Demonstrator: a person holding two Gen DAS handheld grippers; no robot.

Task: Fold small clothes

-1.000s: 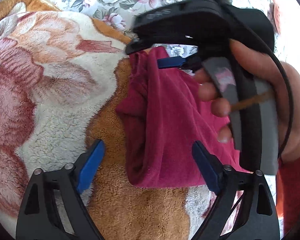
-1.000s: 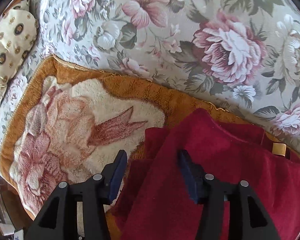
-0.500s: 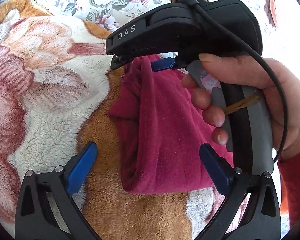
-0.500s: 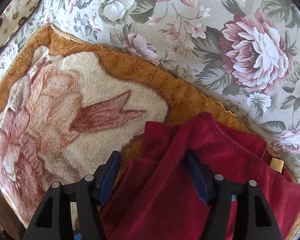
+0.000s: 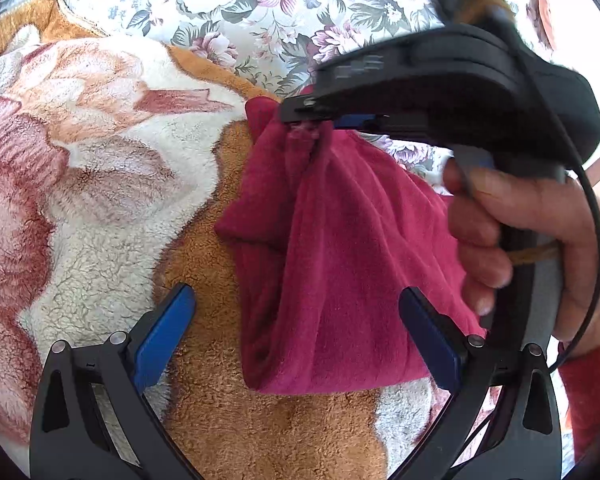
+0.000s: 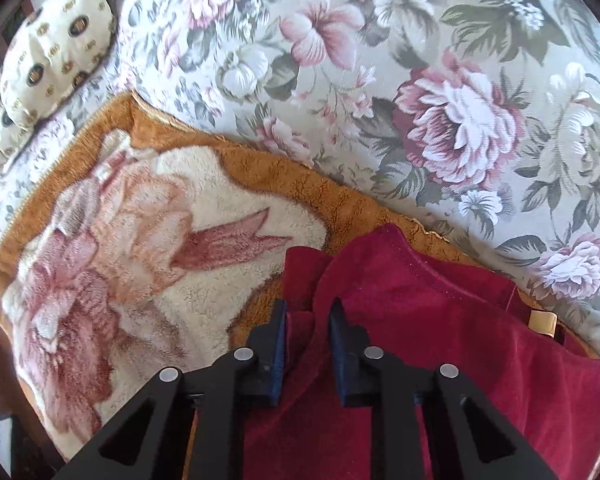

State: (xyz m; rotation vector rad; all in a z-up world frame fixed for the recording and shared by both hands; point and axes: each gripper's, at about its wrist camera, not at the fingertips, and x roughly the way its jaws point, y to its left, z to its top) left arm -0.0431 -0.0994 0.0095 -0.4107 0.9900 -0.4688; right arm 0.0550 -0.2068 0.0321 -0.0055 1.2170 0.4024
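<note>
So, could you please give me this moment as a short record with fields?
surface: fleece blanket with a flower print, lying on a floral bedspread
garment: dark red garment, bunched, partly lying on the blanket
left gripper: open wide, its fingers on either side of the garment's near end, not pressing
right gripper: jaws closing, a ridge of the garment's cloth between them, bunched at its tips
also in view: patterned pillow, far corner

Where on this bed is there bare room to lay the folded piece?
The fleece blanket lies bare left of the red garment, over its big flower print. The floral bedspread beyond the blanket's orange edge is open too, up to the spotted pillow. It is crowded at the garment, where the closing right claw bunches a fold and the open left claw straddles it.
</note>
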